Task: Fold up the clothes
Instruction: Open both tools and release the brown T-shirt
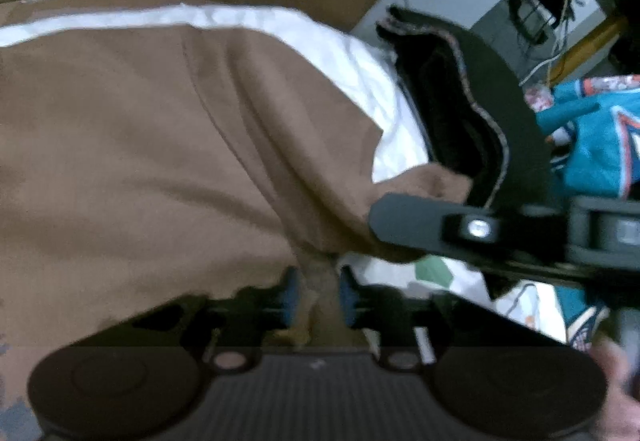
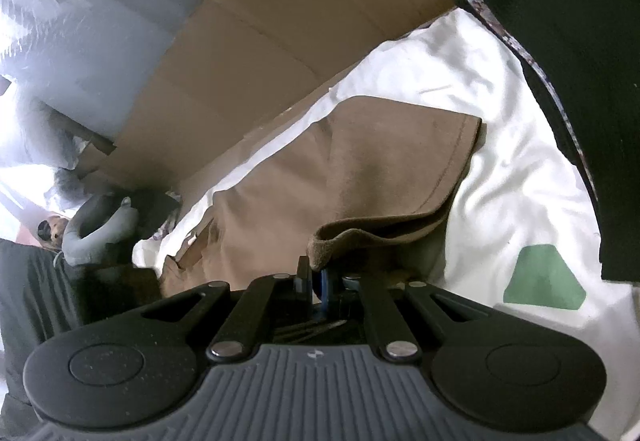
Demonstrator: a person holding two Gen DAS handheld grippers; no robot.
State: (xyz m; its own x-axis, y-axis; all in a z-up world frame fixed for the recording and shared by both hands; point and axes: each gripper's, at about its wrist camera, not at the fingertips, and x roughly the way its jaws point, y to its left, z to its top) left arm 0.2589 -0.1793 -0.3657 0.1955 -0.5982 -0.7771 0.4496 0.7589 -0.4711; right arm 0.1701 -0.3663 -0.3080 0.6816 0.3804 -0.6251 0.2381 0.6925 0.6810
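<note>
Two grippers: both are at the same brown shirt, one from each side.
Brown shirt (image 1: 140,145): it lies spread out on a white sheet (image 2: 500,145), with one part folded over itself in the right wrist view.
Left gripper (image 1: 318,299): its blue pads (image 1: 290,297) stand a little apart. A bunch of the brown cloth sits in the gap between them, but the pads do not look pressed on it.
Right gripper (image 2: 314,281): its jaws are pinched tight together on the thick ribbed edge of the brown shirt. That edge is lifted a bit off the sheet.
Right gripper seen from the left (image 1: 460,229): it reaches in from the right side, and its black finger lies right at the brown cloth.
White sheet: it has a green shape (image 2: 544,279) printed on it, near the right gripper.
Black cloth (image 2: 560,61): it lies along the far right of the sheet, with a speckled trim on its edge.
Teal shirt (image 1: 600,145): it sits off to the right, apart from the brown shirt.
Cardboard (image 2: 280,41): flat brown pieces lie beyond the sheet.
Picture: the left wrist view is blurry.
</note>
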